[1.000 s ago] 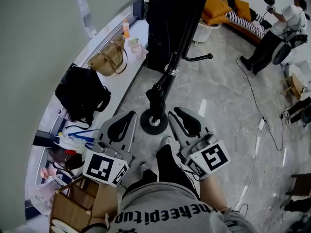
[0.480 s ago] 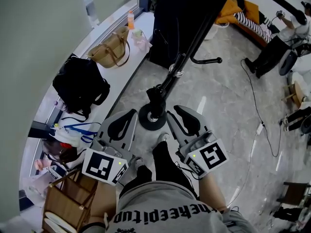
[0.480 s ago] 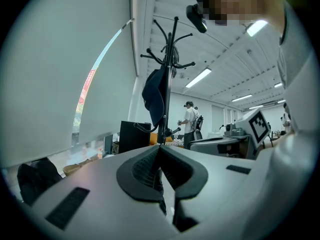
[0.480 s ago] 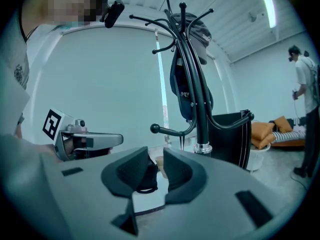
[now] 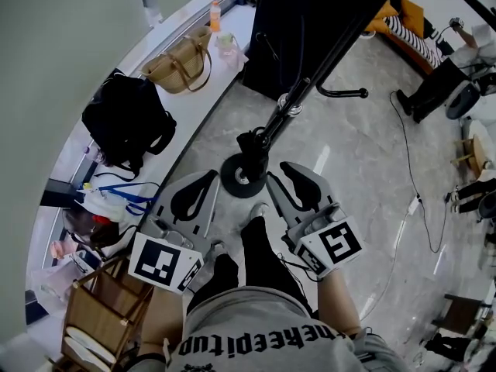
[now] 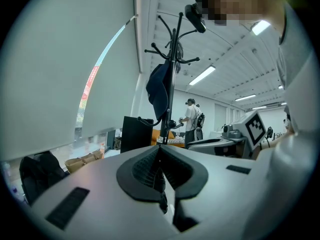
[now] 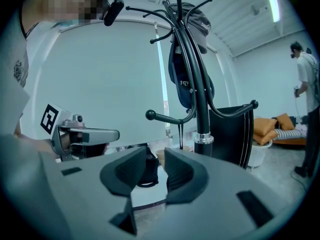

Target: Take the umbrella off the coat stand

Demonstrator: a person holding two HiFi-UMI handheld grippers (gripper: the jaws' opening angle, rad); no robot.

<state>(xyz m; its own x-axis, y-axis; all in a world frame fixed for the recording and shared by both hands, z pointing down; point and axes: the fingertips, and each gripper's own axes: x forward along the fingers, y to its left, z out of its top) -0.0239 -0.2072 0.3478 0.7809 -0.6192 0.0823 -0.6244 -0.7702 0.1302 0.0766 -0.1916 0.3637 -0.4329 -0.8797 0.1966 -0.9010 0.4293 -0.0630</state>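
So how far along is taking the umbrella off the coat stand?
Nothing done yet: the dark blue umbrella hangs on the coat stand. In hand: the right gripper faces the stand, its fingers have just been opening, nothing between them; the left gripper is shut. Left: reach, grip, lift it off.

floor [image 5: 364, 177]: glossy stone | coat stand [image 7: 201, 104]: smooth metal | handbag [image 5: 180, 62]: woven

**Obscured and truncated items**

- Coat stand [image 5: 267, 134]: top and hooks cut off by the head view's upper edge.
- Dark blue hanging item [image 6: 159, 91] on the stand: bunched and in shadow. Cannot tell umbrella from cloth in either gripper view.
- Person [image 5: 426, 91], far right: cropped by the edge.
- Clutter [image 5: 108, 206] on the counter [image 5: 190, 99]: too small to identify.
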